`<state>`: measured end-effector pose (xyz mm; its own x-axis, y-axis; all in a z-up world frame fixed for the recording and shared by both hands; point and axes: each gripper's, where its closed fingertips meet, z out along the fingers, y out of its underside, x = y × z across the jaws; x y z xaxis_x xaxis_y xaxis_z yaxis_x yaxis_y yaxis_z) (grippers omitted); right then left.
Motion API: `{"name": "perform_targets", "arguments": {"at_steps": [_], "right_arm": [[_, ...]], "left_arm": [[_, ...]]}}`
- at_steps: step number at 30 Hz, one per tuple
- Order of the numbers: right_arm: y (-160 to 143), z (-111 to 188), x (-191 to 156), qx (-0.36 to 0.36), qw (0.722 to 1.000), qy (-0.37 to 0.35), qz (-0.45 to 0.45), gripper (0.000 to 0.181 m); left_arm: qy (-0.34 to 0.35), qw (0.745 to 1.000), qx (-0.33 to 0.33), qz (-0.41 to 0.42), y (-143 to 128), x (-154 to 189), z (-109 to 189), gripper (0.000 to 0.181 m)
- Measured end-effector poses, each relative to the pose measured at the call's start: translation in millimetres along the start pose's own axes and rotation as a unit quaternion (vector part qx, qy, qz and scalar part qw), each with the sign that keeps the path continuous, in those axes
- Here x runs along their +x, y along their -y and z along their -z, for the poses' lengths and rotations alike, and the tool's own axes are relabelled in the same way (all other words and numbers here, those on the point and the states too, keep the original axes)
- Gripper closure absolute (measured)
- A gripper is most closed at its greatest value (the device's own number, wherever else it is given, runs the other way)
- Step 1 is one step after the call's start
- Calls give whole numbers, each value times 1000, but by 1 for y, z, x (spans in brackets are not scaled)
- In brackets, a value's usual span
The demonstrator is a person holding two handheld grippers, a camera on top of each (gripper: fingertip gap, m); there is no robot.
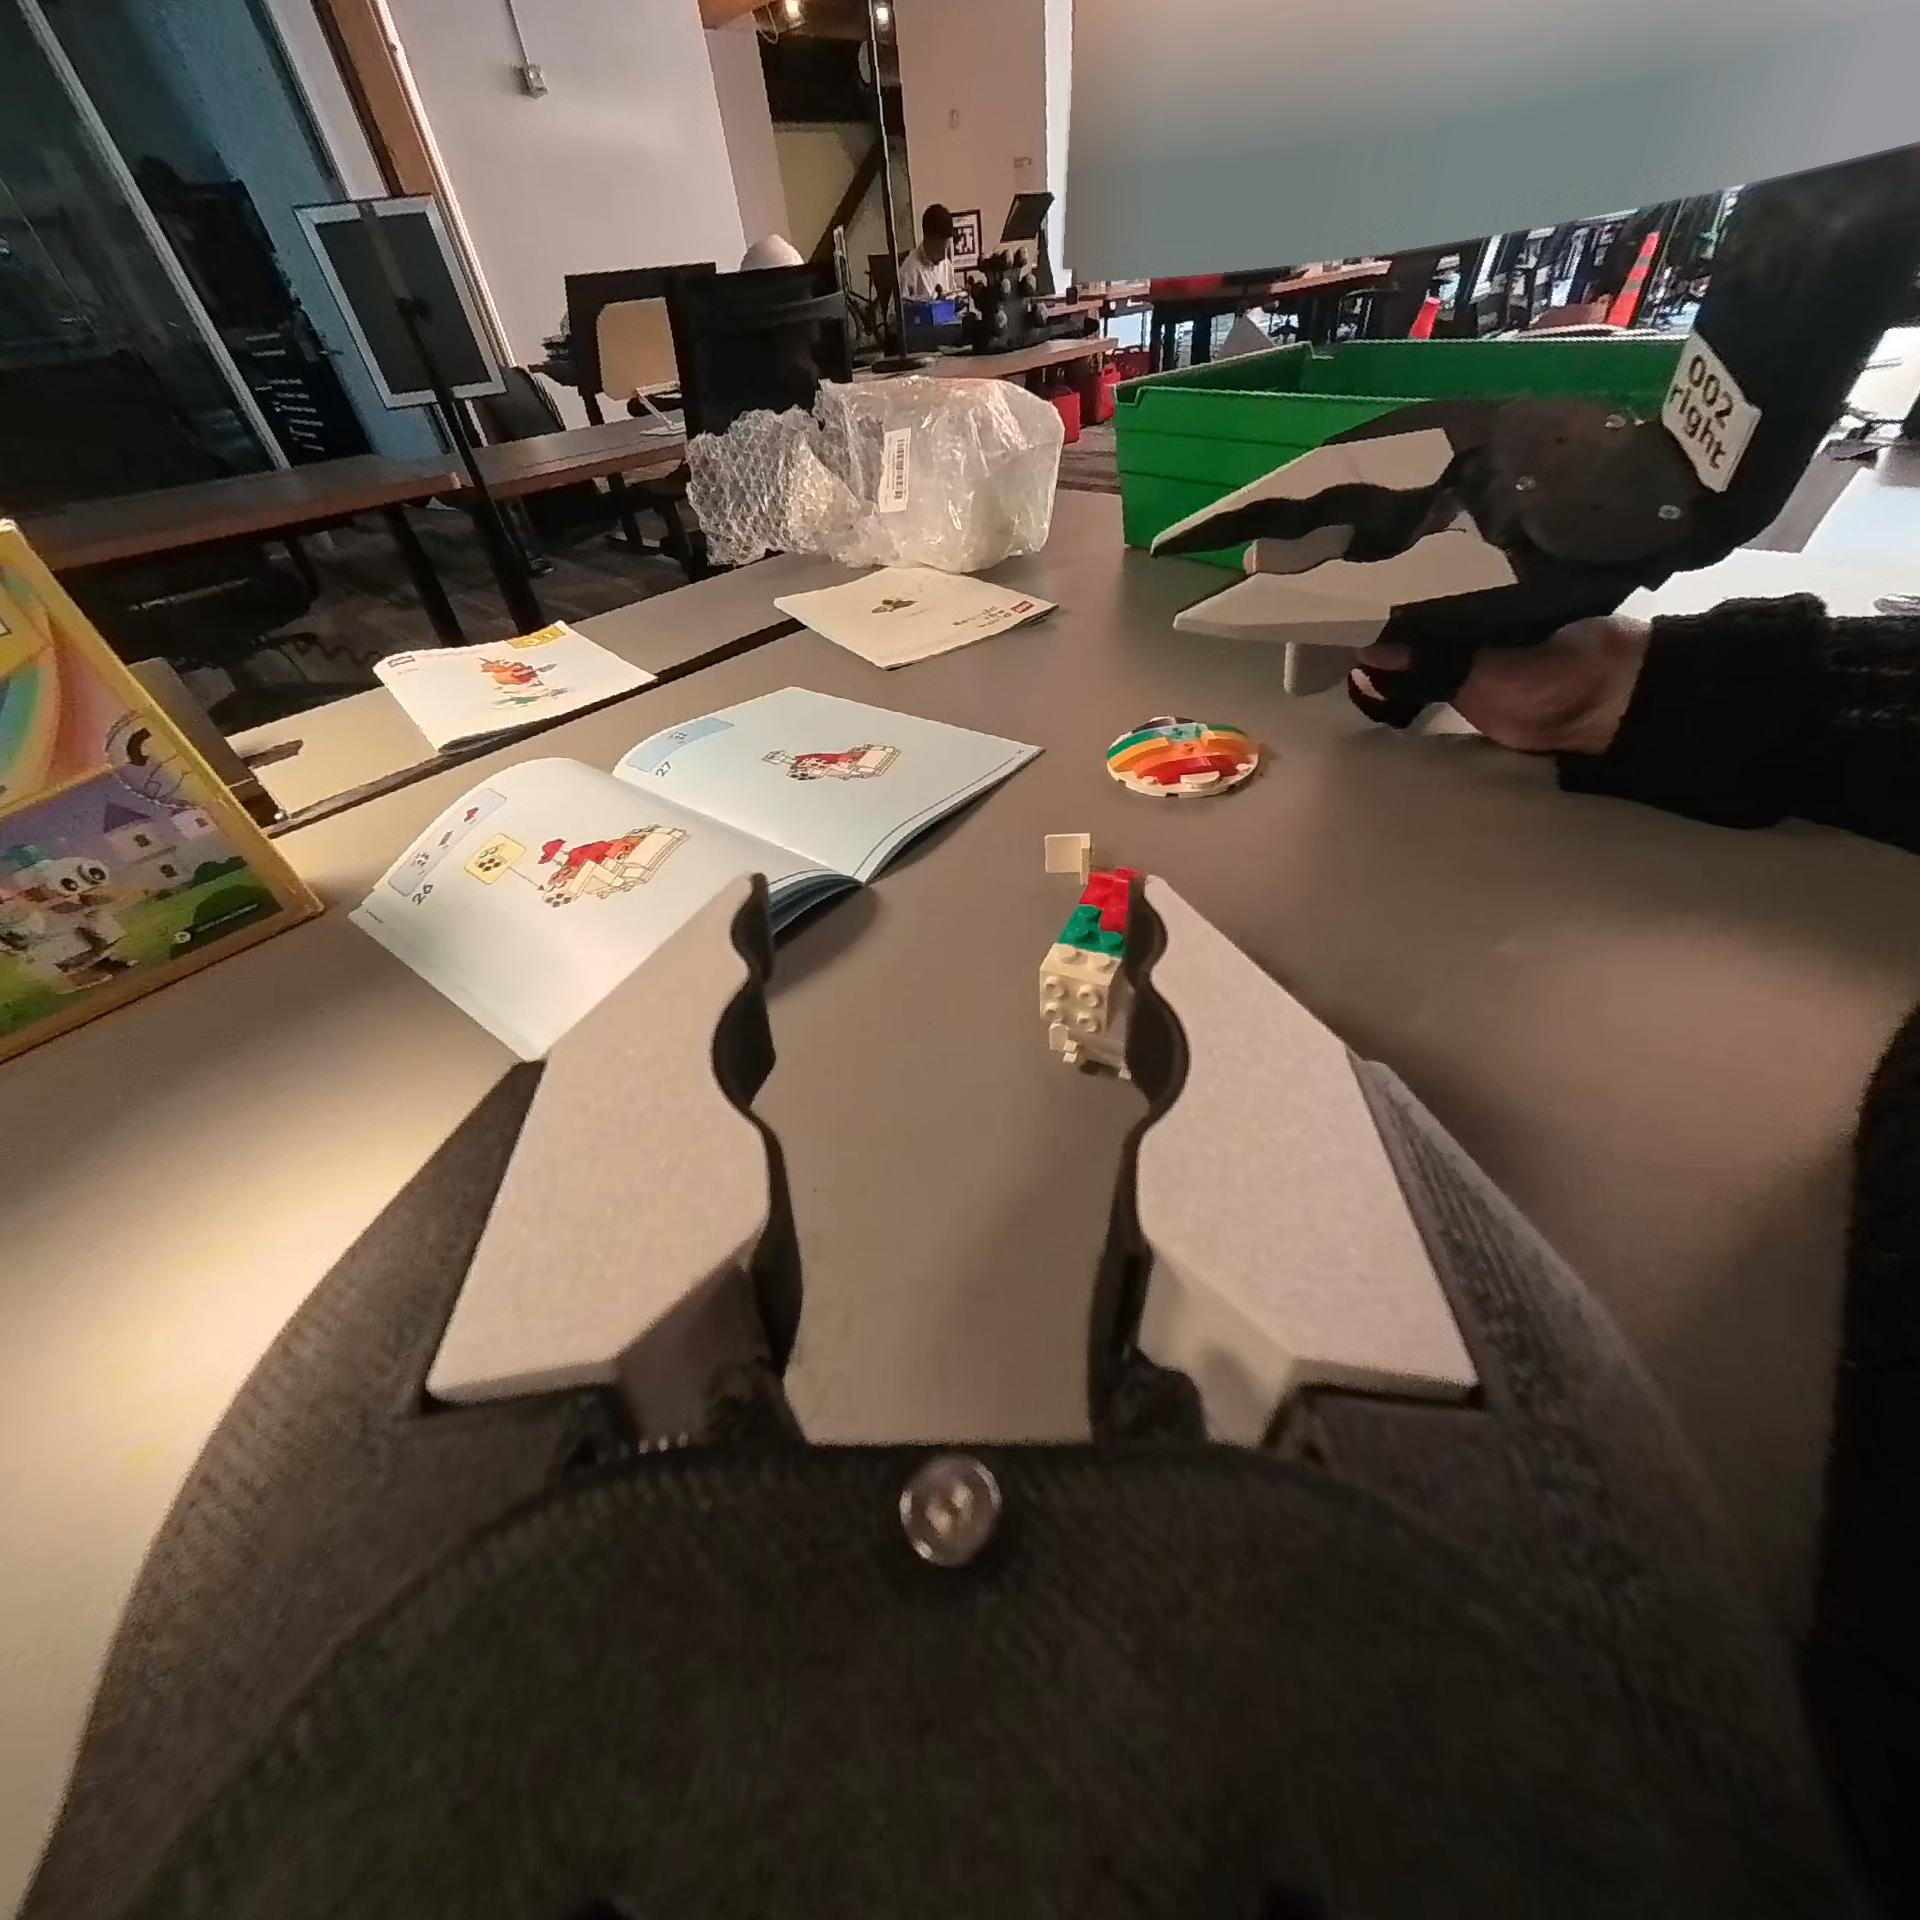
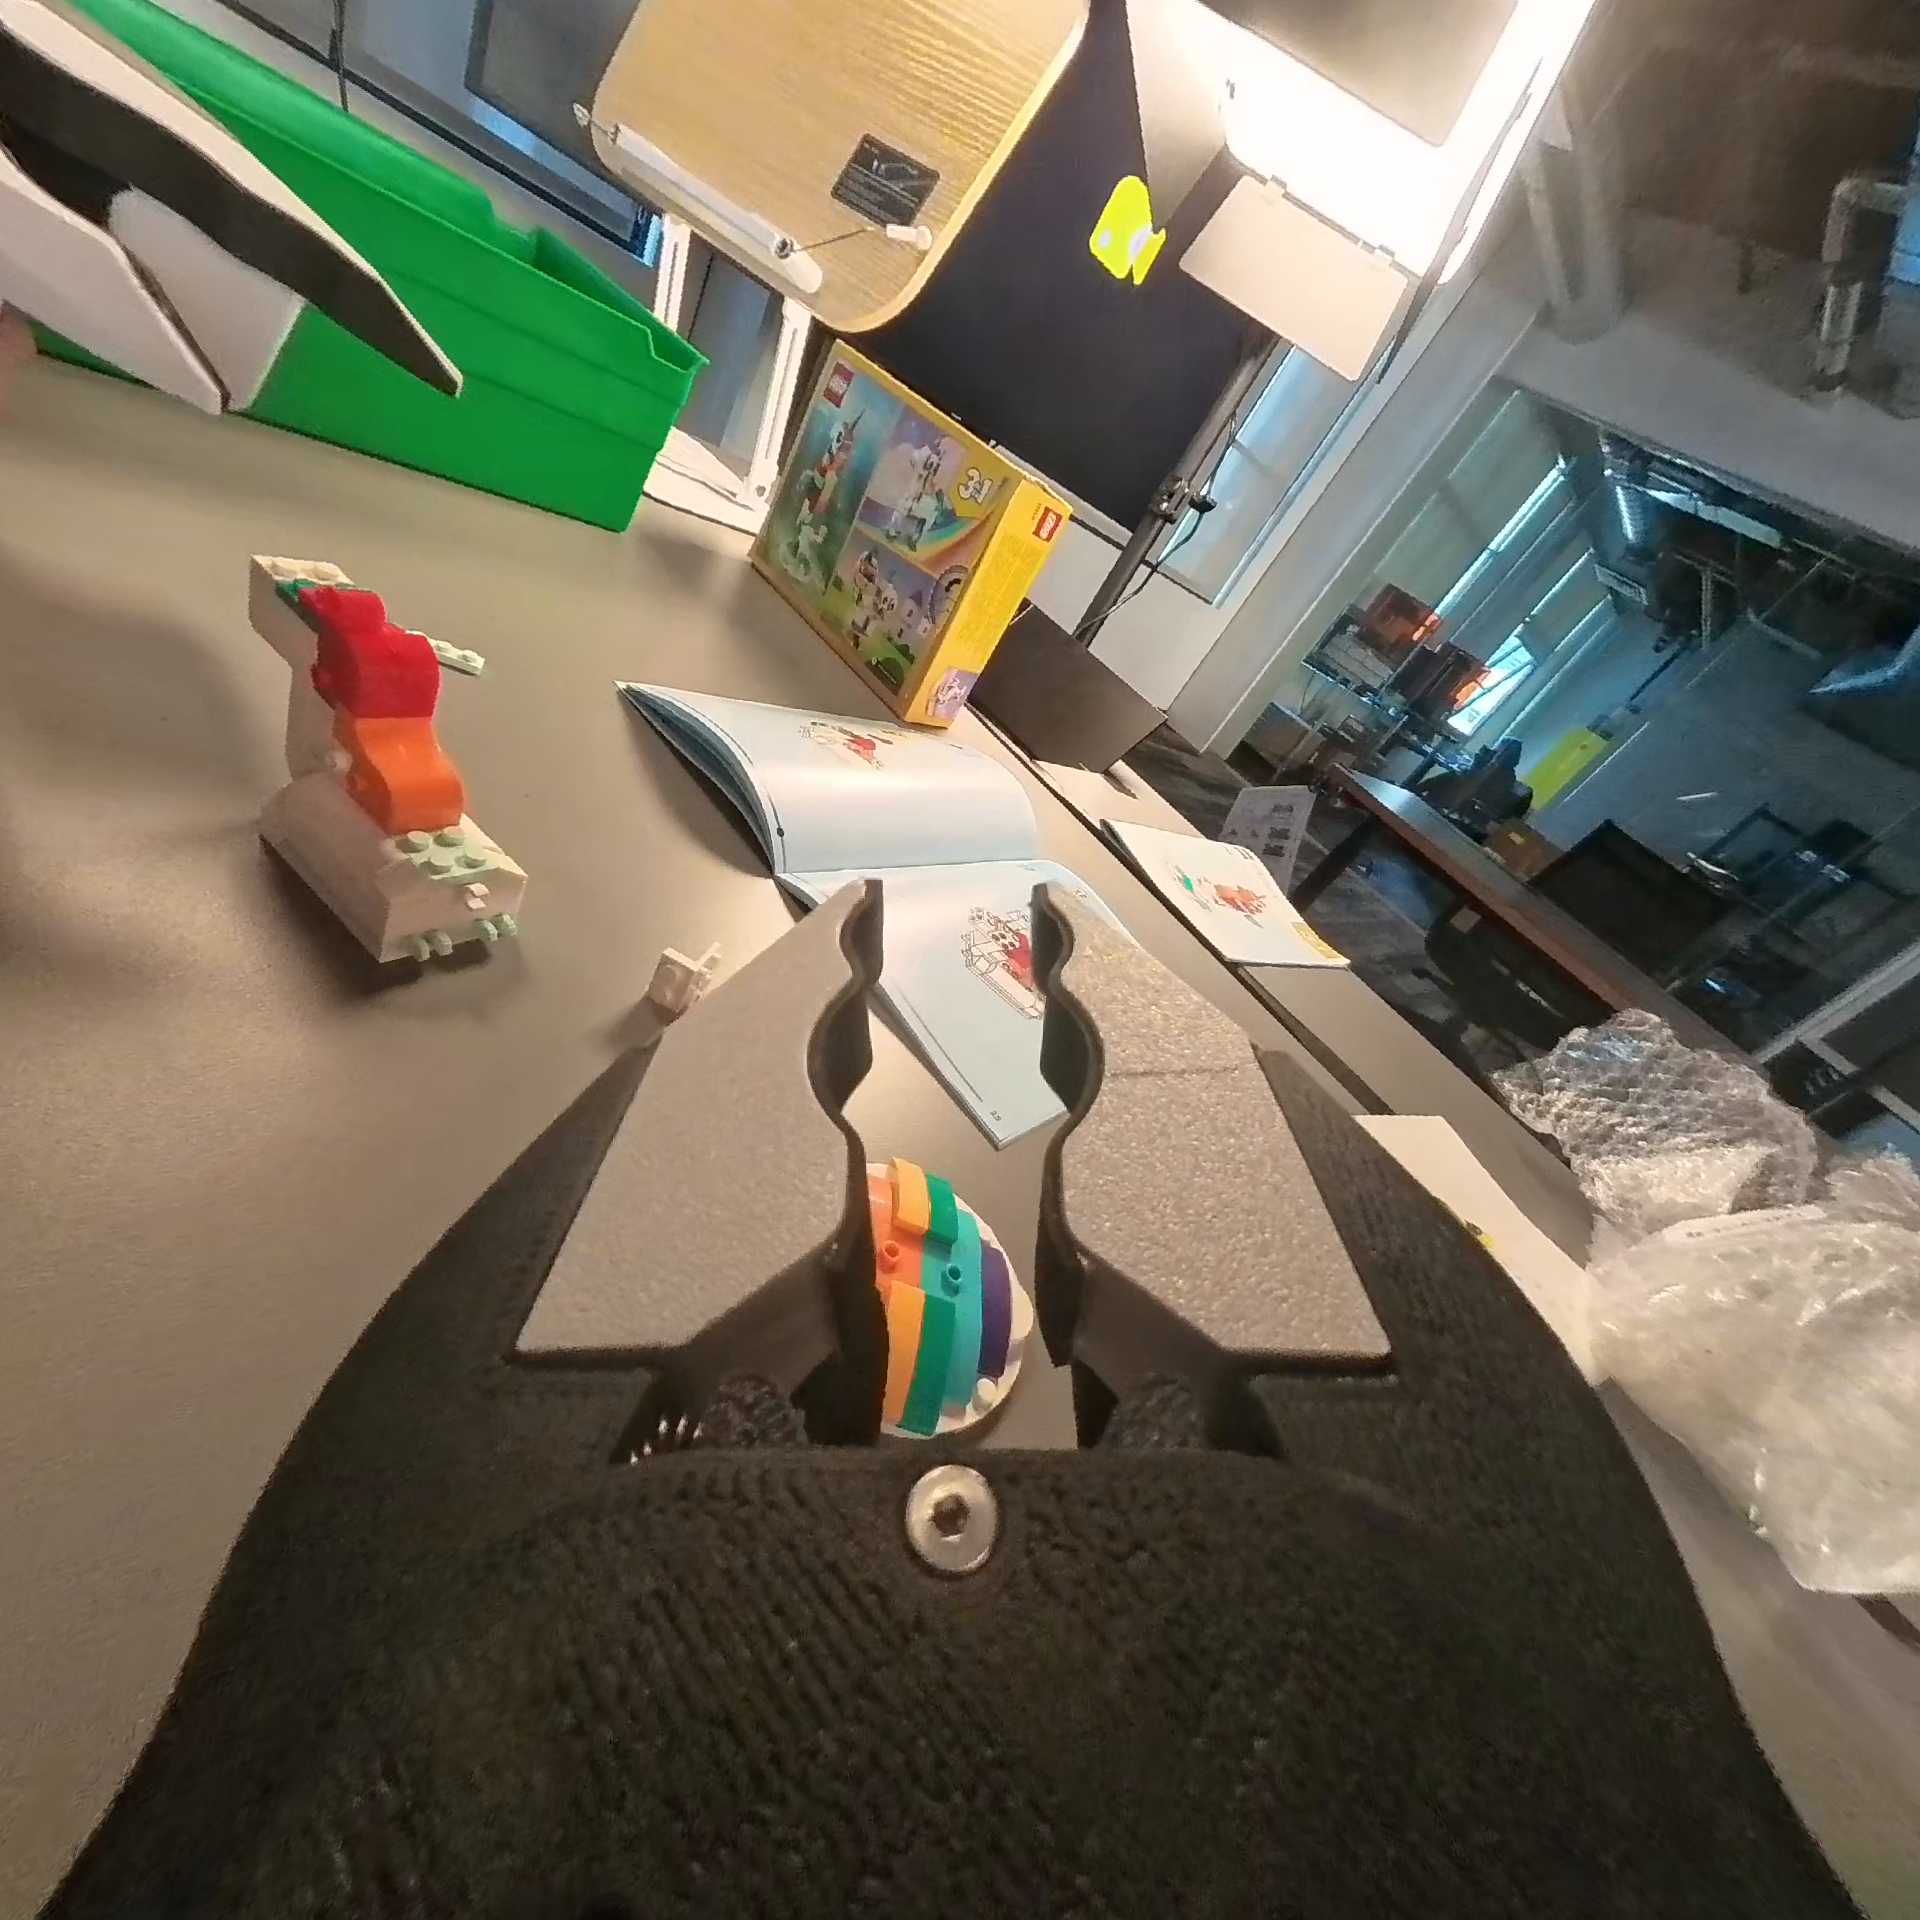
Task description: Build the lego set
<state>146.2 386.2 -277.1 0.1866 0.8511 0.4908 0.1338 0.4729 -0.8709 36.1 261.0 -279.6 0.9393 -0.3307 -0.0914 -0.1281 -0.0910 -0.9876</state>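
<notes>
Grey worktop (image 1: 1455, 1039) with a part-built white, red and green brick model (image 1: 1086, 971) beside the left gripper (image 1: 951, 935), whose jaws gape wide, holding nothing. The right gripper (image 2: 956, 914), jaws parted and empty, hovers over a round rainbow brick disc (image 2: 940, 1288)

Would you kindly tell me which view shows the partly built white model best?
The right wrist view: the white model stands unobstructed, side-on, red and orange curves visible. In the left wrist view the model appears end-on, partly behind a finger of the left tongs.
</notes>
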Motion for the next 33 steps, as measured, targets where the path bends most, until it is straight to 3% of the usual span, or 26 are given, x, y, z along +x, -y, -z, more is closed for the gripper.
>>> {"name": "perform_targets", "arguments": {"at_steps": [33], "right_arm": [[-4,-1,-1,-8,1000,10,6,156]], "left_arm": [[-11,1000,-16,-4,-6,4,-3,115]]}}
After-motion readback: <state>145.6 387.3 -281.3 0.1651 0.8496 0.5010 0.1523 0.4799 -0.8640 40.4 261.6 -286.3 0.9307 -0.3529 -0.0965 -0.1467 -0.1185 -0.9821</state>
